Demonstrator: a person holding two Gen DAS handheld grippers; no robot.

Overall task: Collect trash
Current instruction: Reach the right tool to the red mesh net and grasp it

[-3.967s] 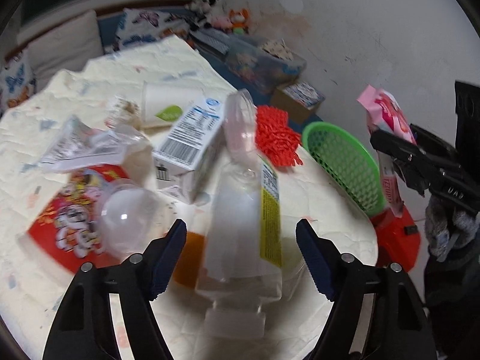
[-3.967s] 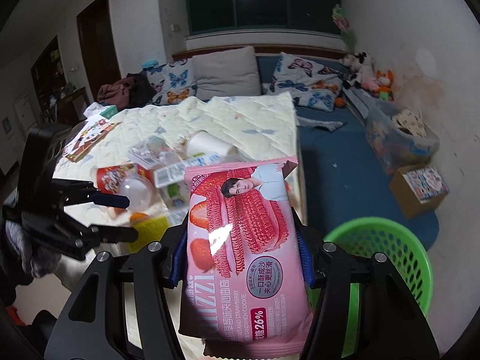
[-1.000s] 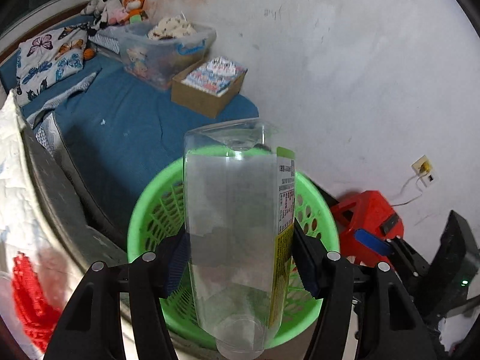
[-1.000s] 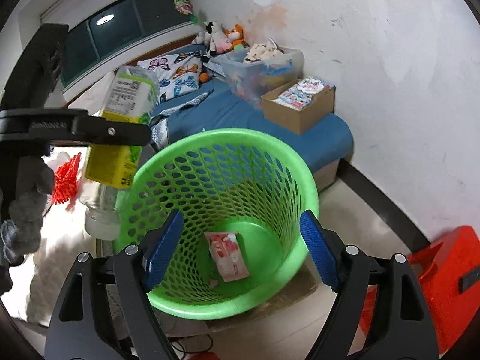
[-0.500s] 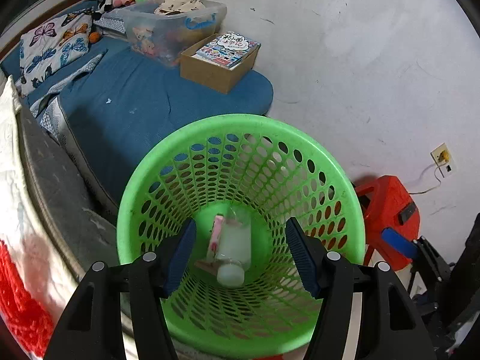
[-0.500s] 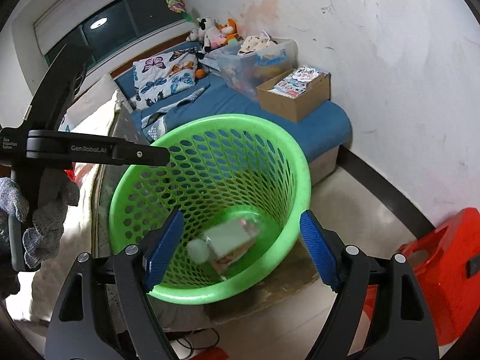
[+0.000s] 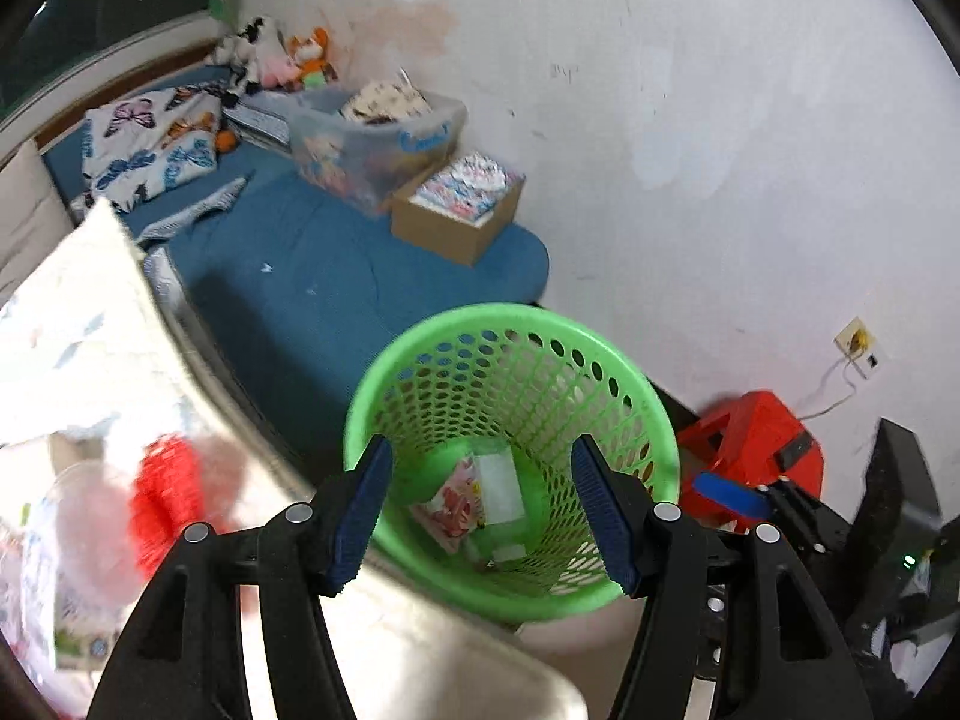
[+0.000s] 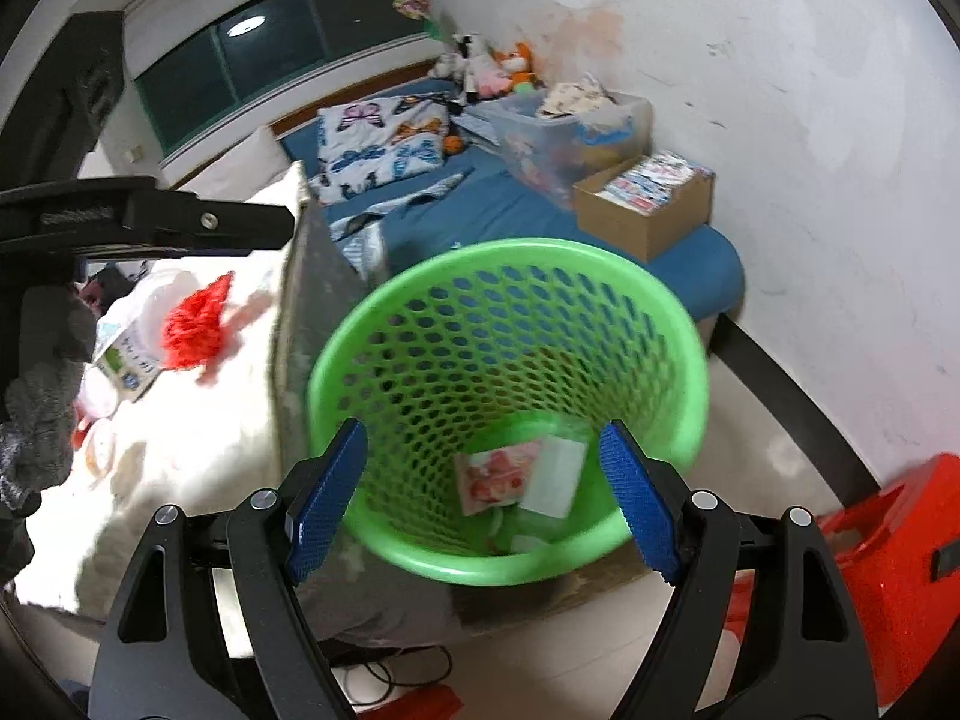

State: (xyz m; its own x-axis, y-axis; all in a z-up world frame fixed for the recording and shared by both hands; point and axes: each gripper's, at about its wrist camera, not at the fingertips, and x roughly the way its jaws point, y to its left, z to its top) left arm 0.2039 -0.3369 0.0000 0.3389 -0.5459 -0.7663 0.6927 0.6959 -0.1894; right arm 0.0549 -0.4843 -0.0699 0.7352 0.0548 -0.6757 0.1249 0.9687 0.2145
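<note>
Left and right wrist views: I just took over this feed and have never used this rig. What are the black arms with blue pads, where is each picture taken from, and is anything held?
They are hand-held two-finger grippers, one in each of a person's hands. Each picture comes from a fisheye camera on a gripper, looking forward along its fingers.

The left gripper and the right gripper both stand open and hold nothing. Both look down into the green basket on the floor beside the bed. Inside lie a pink snack packet and a clear bottle.

More litter waits on the white quilt: red netting and a small carton.
</note>
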